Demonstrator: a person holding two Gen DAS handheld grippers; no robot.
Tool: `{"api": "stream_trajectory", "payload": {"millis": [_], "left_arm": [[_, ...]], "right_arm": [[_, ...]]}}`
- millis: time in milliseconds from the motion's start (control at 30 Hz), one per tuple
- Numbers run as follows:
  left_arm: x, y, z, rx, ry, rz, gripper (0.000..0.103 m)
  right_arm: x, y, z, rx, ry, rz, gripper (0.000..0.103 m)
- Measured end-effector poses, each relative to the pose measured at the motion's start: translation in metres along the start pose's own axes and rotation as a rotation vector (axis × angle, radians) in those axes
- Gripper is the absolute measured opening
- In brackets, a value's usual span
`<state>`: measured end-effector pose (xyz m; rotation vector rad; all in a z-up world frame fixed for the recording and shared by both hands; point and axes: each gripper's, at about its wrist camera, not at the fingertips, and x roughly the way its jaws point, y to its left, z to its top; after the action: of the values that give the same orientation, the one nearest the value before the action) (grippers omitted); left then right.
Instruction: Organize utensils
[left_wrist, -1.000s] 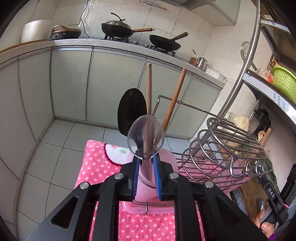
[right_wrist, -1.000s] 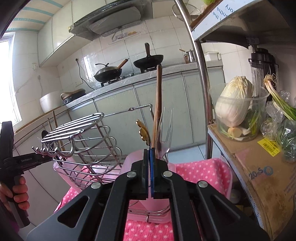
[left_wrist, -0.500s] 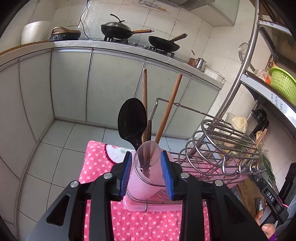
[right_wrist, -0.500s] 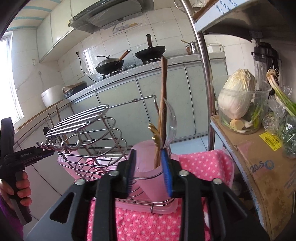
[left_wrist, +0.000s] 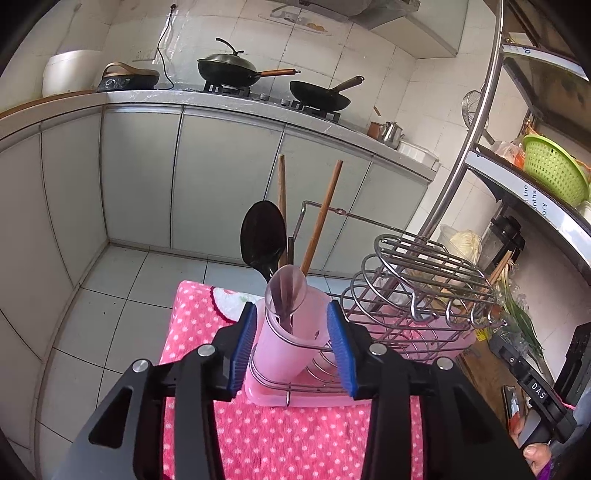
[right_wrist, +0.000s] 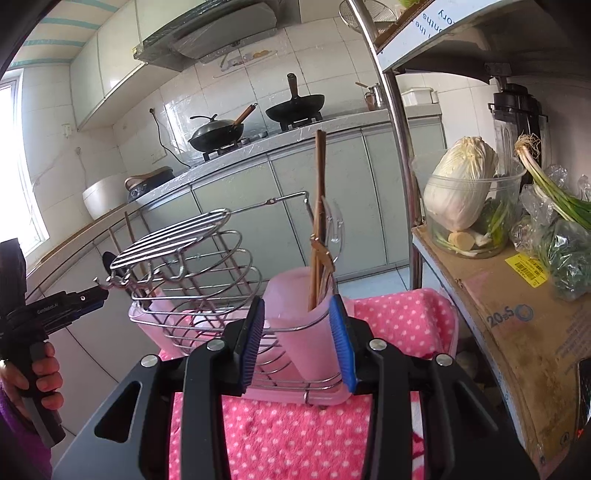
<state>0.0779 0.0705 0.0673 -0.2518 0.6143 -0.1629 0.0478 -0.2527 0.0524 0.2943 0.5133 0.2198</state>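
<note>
At the lower centre of the left wrist view, the left hand-held gripper (left_wrist: 291, 345) frames a pink plastic utensil cup (left_wrist: 290, 343) without touching it; its jaws are opening and the blue ribbed pads stand clear of the cup walls. A clear plastic spoon (left_wrist: 286, 291) stands bowl-up in this cup beside a black ladle (left_wrist: 263, 236) and wooden chopsticks (left_wrist: 319, 218). The right hand-held gripper (right_wrist: 297, 341) is likewise parted and empty, either side of a second pink cup (right_wrist: 299, 314) holding wooden chopsticks (right_wrist: 318, 206), a clear plastic fork (right_wrist: 334, 225) and a gold-coloured utensil (right_wrist: 321, 251). Both cups sit in a chromed wire dish rack (left_wrist: 421, 284) over a pink drip tray, on a pink polka-dot cloth (left_wrist: 280, 439). The clear cutlery looks light, smooth and probably slippery, somewhat brittle; a hold low on the neck or handle should suit it. Chopsticks are stiff and thin, best pinched mid-shaft.
</note>
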Motion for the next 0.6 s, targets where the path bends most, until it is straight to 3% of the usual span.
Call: {"api": "stream_trajectory", "payload": {"millis": [267,333,600], "left_arm": [[-0.021,-0.014,-0.014,0.035,-0.009,-0.017,0.045],[-0.026,-0.018,-0.019,0.051,-0.014,-0.015,0.045],[-0.044,-0.040,-0.036,0.134,-0.044,0.007,0.051]], "right_arm": [[-0.012,0.022,-0.014,-0.013,0.028,0.040,0.039],[-0.016,0.026,-0.016,-0.014,0.026,0.045,0.049],[-0.030,0.032,-0.022,-0.008,0.027,0.042,0.059]]}}
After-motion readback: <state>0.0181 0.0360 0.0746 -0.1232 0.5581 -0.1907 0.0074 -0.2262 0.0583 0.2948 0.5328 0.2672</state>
